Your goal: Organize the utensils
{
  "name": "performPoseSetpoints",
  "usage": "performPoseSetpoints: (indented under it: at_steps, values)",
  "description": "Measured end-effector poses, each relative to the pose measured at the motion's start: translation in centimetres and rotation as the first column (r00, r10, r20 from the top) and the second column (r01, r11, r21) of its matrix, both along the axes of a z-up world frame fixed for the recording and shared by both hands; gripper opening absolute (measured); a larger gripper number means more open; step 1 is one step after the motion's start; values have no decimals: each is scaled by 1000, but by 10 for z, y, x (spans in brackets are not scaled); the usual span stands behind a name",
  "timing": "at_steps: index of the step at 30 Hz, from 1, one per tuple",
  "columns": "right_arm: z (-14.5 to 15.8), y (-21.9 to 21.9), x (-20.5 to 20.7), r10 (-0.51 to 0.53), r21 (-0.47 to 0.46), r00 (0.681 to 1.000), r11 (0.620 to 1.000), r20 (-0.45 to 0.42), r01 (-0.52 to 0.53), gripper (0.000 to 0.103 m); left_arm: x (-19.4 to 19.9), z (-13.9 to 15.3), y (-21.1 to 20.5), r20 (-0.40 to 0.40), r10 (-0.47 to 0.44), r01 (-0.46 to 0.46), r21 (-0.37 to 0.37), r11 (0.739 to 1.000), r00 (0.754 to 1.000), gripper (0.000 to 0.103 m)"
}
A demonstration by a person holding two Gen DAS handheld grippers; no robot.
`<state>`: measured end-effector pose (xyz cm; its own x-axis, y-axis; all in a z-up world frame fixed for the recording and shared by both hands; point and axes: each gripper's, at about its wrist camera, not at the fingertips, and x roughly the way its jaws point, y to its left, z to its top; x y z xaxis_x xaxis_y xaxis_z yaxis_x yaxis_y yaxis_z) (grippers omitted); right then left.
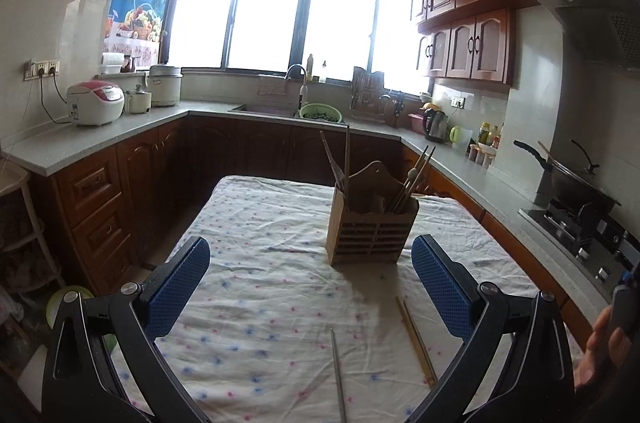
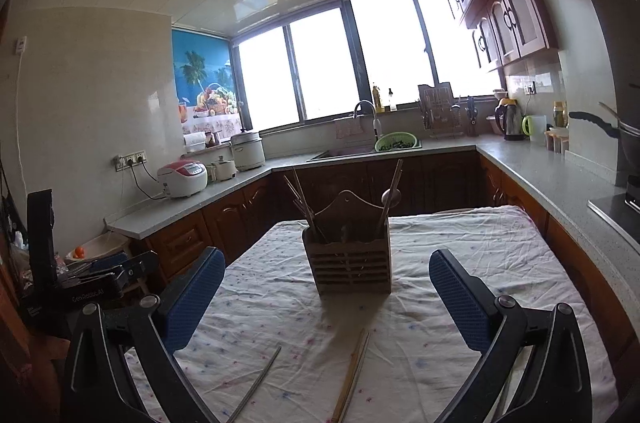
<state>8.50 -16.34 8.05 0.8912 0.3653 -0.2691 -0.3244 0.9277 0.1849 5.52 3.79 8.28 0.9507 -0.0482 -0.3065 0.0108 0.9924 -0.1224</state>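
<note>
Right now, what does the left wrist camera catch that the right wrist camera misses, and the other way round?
Only the left view shows the black gas stove and a person's hand. Only the right view shows the other black gripper with blue pads, at far left. Both share the slatted wooden utensil holder on the flowered white tablecloth, a grey metal chopstick and a wooden chopstick pair. Both jaws stand open.

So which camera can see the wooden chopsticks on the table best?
The left wrist view: the wooden chopsticks lie there as two clearly separate sticks on the tablecloth. The right wrist view shows the same pair nearly overlapping, with the near end running off the bottom edge.
</note>
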Motion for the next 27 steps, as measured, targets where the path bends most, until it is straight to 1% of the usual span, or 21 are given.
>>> performPoseSetpoints:
  at_steps: [1,3,6,8,10,12,15,17,20,22,27]
  values:
    - [3,0,-4,-2,-5,1000,1000,9,2,103,-4,0,-2,8,3,-3,12,1000,1000,103]
    - [-1,2,-13,-8,-19,1000,1000,26,8,103,-9,-5,-6,-11,-16,16,19,1000,1000,103]
    - [-20,5,-23,-17,-31,1000,999,24,17,103,-15,-16,-5,-26,-48,47,-23,999,999,103]
    - [-33,4,-28,-37,-18,999,999,10,38,103,-22,-23,-6,-7,-23,23,-26,999,1000,103]
    - [-44,0,-34,-53,5,999,999,3,53,103,-28,-26,-8,8,6,-6,-2,1000,1000,103]
    - [-50,-2,-38,-63,11,998,998,1,63,103,-30,-28,-12,6,25,-25,32,999,1000,103]
    - [-50,-3,-40,-67,4,998,998,-4,67,103,-27,-27,-17,-33,11,-9,71,997,999,103]
    - [-45,-4,-45,-72,9,997,997,18,72,103,-27,-26,-17,-37,31,-28,86,996,999,103]
    - [-42,-3,-50,-79,1,996,997,47,79,103,-30,-27,-17,-25,24,-21,95,995,999,103]
    - [-43,-2,-52,-85,-9,995,996,58,86,103,-33,-28,-17,-15,24,-22,88,996,1000,103]
    - [-54,0,-53,-81,-13,996,997,32,82,103,-45,-32,-16,48,43,-45,52,998,998,103]
